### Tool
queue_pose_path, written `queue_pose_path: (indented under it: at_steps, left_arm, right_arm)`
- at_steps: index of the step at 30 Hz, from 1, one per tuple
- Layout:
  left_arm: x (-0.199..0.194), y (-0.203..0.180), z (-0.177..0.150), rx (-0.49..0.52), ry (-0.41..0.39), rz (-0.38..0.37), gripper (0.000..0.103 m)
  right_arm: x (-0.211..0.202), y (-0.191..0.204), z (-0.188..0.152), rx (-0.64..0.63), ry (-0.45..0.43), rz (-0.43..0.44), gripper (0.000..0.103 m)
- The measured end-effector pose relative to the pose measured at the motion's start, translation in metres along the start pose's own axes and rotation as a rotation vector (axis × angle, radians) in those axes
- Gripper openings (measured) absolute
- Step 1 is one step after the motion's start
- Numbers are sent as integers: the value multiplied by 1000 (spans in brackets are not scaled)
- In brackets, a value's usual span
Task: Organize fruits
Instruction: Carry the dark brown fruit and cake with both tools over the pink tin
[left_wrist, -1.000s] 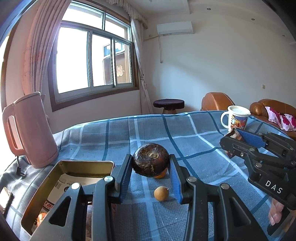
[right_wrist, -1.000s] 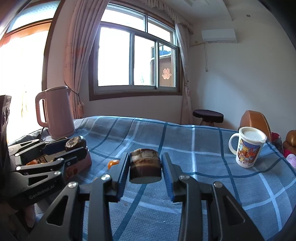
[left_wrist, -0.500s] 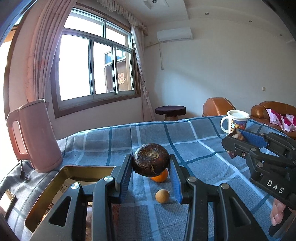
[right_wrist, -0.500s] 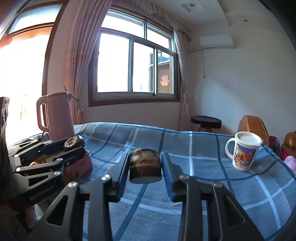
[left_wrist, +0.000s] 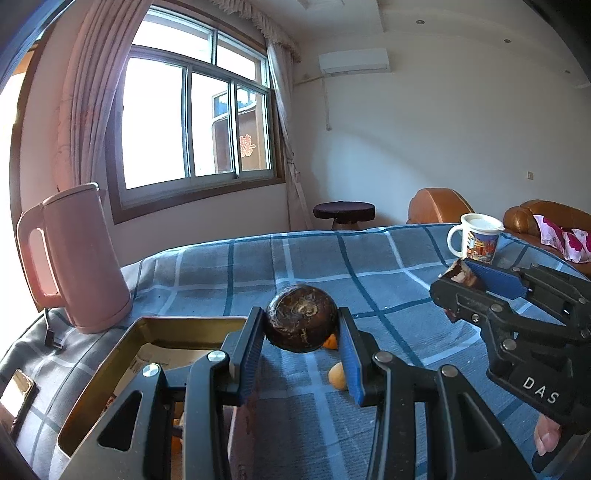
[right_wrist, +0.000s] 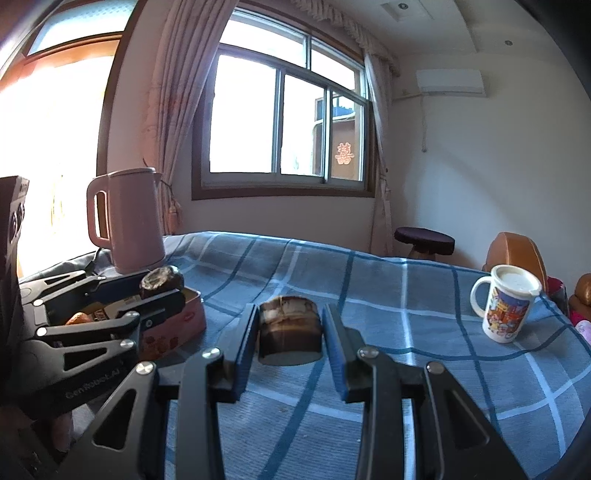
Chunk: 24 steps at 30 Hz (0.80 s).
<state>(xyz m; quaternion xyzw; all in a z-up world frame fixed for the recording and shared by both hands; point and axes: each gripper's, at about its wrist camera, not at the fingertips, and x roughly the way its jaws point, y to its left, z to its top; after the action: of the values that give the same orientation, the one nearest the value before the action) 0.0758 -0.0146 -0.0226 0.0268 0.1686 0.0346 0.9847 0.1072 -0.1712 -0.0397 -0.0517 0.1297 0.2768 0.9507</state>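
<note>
My left gripper (left_wrist: 302, 339) is shut on a round dark brown fruit (left_wrist: 302, 324) and holds it above the blue checked cloth, at the right edge of the open tin box (left_wrist: 110, 373). An orange fruit (left_wrist: 331, 342) and a small tan fruit (left_wrist: 337, 375) lie on the cloth below it. My right gripper (right_wrist: 289, 334) is shut on a dark brown cut fruit piece (right_wrist: 289, 330), held in the air. The right gripper shows in the left wrist view (left_wrist: 476, 280); the left gripper, the fruit and the tin show in the right wrist view (right_wrist: 147, 291).
A pink kettle (left_wrist: 74, 258) stands behind the tin at the left. A printed mug (left_wrist: 478, 240) stands at the far right of the table. A phone (left_wrist: 16, 400) lies at the left edge. A stool and brown sofas are beyond the table.
Both grippers have lifted and drawn back a little with their fruits. The left gripper has shifted left toward the tin box, so the fruits on the cloth now sit to its right.
</note>
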Motion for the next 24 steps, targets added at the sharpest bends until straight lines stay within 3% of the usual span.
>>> queue_pose_path:
  at_steps: [24]
  left_arm:
    - [-4,72,-4,-49,68,127,41]
  right_arm:
    - [30,63,13,-78,44,123,38]
